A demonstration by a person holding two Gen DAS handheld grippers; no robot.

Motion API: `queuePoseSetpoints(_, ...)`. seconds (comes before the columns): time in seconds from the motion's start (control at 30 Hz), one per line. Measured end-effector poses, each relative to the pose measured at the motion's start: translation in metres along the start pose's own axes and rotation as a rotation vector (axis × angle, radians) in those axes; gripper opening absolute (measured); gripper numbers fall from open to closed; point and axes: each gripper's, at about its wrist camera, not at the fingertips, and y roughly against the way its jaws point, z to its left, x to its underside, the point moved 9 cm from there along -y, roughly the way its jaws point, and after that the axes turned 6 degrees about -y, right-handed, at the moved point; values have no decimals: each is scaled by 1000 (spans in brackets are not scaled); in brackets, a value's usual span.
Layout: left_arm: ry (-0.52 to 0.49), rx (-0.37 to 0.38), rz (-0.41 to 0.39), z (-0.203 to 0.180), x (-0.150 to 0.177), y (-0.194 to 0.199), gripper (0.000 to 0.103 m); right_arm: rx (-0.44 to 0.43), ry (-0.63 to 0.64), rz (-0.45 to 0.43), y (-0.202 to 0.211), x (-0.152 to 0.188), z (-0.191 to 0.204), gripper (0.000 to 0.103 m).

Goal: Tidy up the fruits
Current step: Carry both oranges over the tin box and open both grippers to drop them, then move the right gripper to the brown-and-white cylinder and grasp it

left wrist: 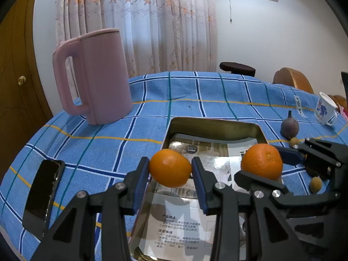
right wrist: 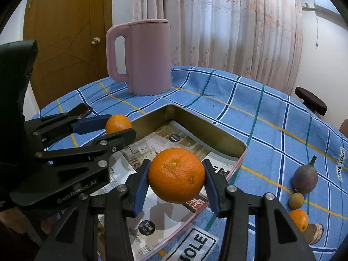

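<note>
Clamping a small orange [left wrist: 170, 168] between its blue pads, the left gripper [left wrist: 170, 169] holds the fruit in the air above the near half of a rectangular metal tin [left wrist: 214, 124]. Its jaws press on the fruit from both sides. The right gripper [right wrist: 176, 177] does the same with a larger orange [right wrist: 176, 175], its jaws closed on it and the fruit hanging over the tin's printed paper lining [right wrist: 152, 145].

In the left wrist view the right gripper comes in at 3 o'clock, its orange just right of the tin's middle. In the right wrist view the left gripper enters at 9 o'clock, its orange over the tin's left edge.

The tin lies open on a surface covered with a blue checked cloth [left wrist: 108, 134]. A pink kettle [left wrist: 95, 76] stands upright at 10 o'clock from the tin in the left wrist view, well apart from it. A dark phone [left wrist: 42, 195] lies flat at 8 o'clock, near the cloth's edge.

On the cloth at 3 o'clock from the tin in the right wrist view sits a purple fruit with a stem [right wrist: 304, 179]; just beside it, at its 7 o'clock, lies a small tan round fruit [right wrist: 296, 200], and at 6 o'clock from that a small orange fruit [right wrist: 299, 219]. A white mug with blue print [left wrist: 325, 109] stands at 2 o'clock in the left wrist view, near the cloth's far edge.
</note>
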Motion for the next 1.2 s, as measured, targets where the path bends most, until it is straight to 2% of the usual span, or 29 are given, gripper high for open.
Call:
queuePoseSetpoints(0.4, -6, 5, 12, -1, 5, -1, 44, -11, 0, 21, -5, 6, 0, 50)
queuePoseSetpoints(0.47, 6, -4, 22, 2, 7, -1, 52, -19, -4, 21, -4, 7, 0, 50)
queuePoseSetpoints(0.6, 26, -14, 12, 8, 8, 6, 61, -18, 3, -5, 1, 6, 1, 54)
queuePoseSetpoints(0.7, 55, -20, -12, 15, 7, 14, 74, -13, -14, -38, 10, 1, -1, 65)
queuePoseSetpoints(0.73, 65, -18, -19, 17, 6, 17, 82, -8, -15, -51, 14, -1, -2, 69)
queuePoseSetpoints(0.77, 77, -16, -29, 19, 6, 22, 90, -9, -16, -57, 17, -2, -3, 70)
queuePoseSetpoints(0.83, 84, -15, -51, 17, 3, 29, 100, -11, -17, -71, 31, -2, -5, 70)
queuePoseSetpoints(0.87, 80, -7, -66, 13, 1, 35, 101, -5, -14, -77, 36, -1, -8, 70)
queuePoseSetpoints(1.0, 32, 41, -109, -19, -8, 52, 101, 78, -6, -83, 65, 17, -35, 70)
queuePoseSetpoints(1.2, -53, 136, -114, -85, -13, 58, 102, 253, -114, -71, 114, 63, -113, 70)
